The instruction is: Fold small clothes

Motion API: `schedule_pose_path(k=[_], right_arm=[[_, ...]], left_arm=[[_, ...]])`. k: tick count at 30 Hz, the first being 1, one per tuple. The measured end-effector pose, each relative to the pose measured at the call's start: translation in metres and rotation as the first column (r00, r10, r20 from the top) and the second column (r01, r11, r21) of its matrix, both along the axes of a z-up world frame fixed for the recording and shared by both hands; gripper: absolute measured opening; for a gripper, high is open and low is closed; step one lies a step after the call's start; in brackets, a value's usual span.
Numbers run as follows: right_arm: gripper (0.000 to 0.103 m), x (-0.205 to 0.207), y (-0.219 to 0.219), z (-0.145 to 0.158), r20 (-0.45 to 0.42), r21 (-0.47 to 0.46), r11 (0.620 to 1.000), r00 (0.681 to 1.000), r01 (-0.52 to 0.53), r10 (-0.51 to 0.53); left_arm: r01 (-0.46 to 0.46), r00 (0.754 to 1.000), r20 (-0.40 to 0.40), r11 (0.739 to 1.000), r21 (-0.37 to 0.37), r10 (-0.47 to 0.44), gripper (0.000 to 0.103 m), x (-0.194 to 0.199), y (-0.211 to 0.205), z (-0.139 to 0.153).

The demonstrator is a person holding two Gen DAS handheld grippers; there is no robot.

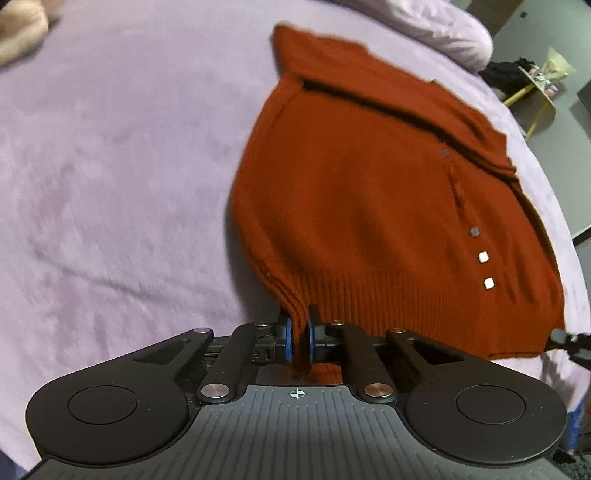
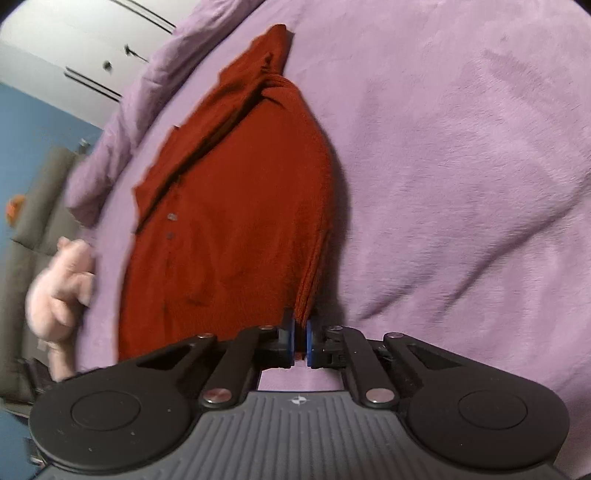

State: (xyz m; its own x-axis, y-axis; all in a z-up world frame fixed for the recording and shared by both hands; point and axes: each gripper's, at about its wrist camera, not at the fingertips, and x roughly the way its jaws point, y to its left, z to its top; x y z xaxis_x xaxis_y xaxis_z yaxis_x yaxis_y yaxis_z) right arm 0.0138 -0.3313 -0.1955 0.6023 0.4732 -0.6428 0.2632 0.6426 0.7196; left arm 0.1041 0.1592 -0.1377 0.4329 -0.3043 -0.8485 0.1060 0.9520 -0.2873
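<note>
A small rust-red knitted cardigan (image 1: 369, 206) with square buttons lies partly lifted over a lilac blanket (image 1: 110, 166). My left gripper (image 1: 300, 325) is shut on the ribbed hem at one bottom corner. In the right wrist view the same cardigan (image 2: 229, 221) hangs stretched away from me. My right gripper (image 2: 301, 332) is shut on the other bottom corner's bunched edge. The tip of the right gripper (image 1: 569, 343) shows at the right edge of the left wrist view.
The lilac blanket (image 2: 461, 166) covers the bed. A pillow (image 1: 443, 33) lies at the far end. A pink plush toy (image 2: 59, 291) sits beside the cardigan. Beyond the bed's edge are the grey floor and a small stool with clutter (image 1: 535, 81).
</note>
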Motion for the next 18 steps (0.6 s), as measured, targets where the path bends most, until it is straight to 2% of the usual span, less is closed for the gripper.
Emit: schedule_pose_path(k=[2,6,8,10,13,15,18], right_arm=[[0.004,0.004,-0.003,0.004,0.044,0.069,0.997,0.999,0.013,-0.016],[0.004,0.026,0.001,0.024,0.126,0.030,0.999,0.992,0.013,-0.017],[0.004,0.043,0.004,0.034,0.167,-0.010,1.000,0.986,0.024,-0.022],[0.004,0.063,0.007,0.045,0.213,-0.074,0.996,0.976,0.050,-0.033],[0.004,0.090,0.010,0.055,0.246,-0.214,0.971,0.968,0.108,-0.054],[0.004,0.107,0.016,0.057,0.253,-0.317,0.937,0.966,0.144,-0.062],[0.007,0.123,0.019,0.058,0.250,-0.441,0.881,0.966,0.170,-0.061]], left_arm=[[-0.005,0.999,0.052,1.000,0.001,0.005,0.009,0.000,-0.003,0.014],[-0.011,0.987,0.159,0.999,-0.040,0.017,0.009,0.011,-0.005,0.043],[-0.044,0.979,0.194,0.996,-0.076,0.058,0.009,0.026,-0.002,0.054],[-0.085,0.969,0.225,0.992,-0.096,0.105,0.009,0.044,0.000,0.061],[-0.143,0.950,0.269,0.987,-0.068,0.156,0.009,0.072,-0.003,0.064],[-0.168,0.941,0.293,0.986,-0.023,0.167,0.010,0.088,-0.009,0.061],[-0.164,0.944,0.295,0.986,0.022,0.150,0.020,0.107,-0.022,0.051]])
